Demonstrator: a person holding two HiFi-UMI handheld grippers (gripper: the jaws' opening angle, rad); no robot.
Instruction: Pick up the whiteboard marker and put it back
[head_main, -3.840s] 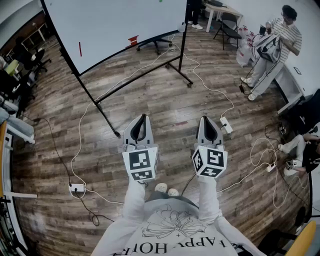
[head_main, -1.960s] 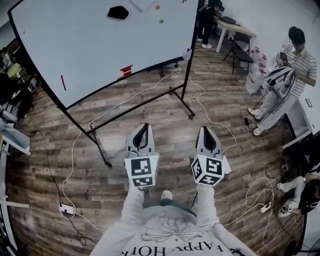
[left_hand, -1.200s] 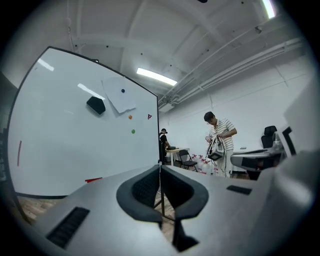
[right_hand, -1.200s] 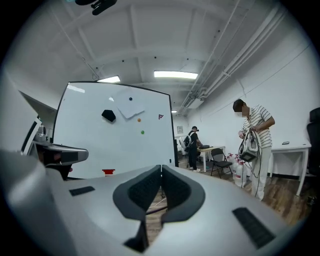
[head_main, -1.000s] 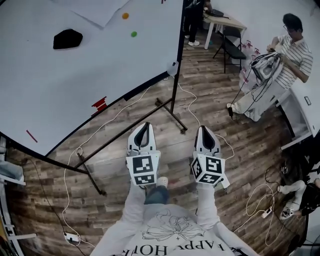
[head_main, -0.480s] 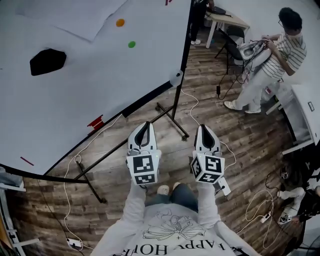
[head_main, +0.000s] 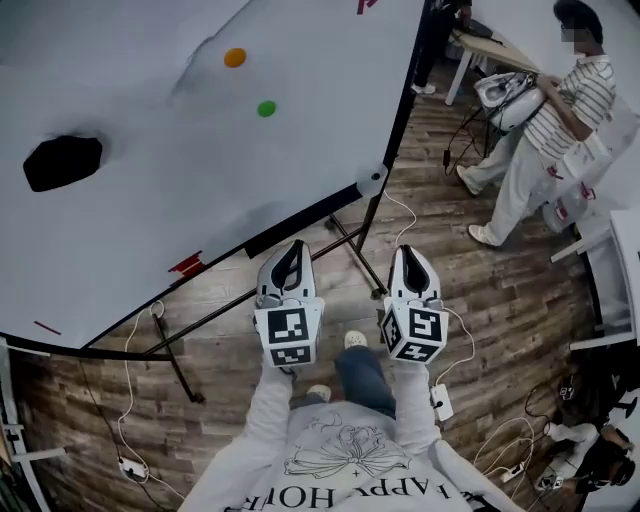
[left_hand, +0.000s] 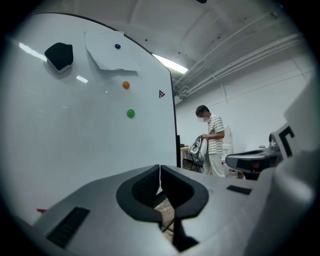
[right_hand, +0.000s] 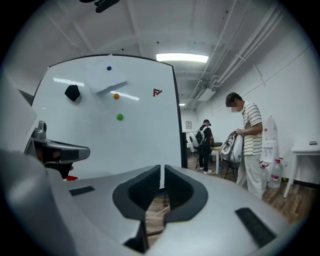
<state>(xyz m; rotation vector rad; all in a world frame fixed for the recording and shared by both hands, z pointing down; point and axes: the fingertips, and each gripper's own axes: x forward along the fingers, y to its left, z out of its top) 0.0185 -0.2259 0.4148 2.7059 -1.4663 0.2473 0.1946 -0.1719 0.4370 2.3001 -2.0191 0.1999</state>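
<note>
A big whiteboard (head_main: 150, 190) on a black stand fills the upper left of the head view. Low on it are a thin red stick (head_main: 45, 328) and a small red piece (head_main: 187, 265) at the bottom rail; which one is the marker I cannot tell. A black eraser (head_main: 62, 162), an orange magnet (head_main: 234, 57) and a green magnet (head_main: 266, 108) cling to the board. My left gripper (head_main: 294, 245) and right gripper (head_main: 407, 250) are side by side, short of the board's lower edge, both shut and empty. The left gripper view has the jaws (left_hand: 159, 176) closed before the board (left_hand: 75, 135).
The stand's black legs (head_main: 355, 250) cross the wooden floor just ahead of the grippers. A person in a striped shirt (head_main: 560, 110) stands at the right with a bag. White cables and a power strip (head_main: 440, 402) lie on the floor. A table (head_main: 490, 45) is at the far back.
Both grippers, still shut, have come closer to the whiteboard, which now looms larger and nearer. The red piece on the rail lies closer to the left gripper. The person at the right has shifted.
</note>
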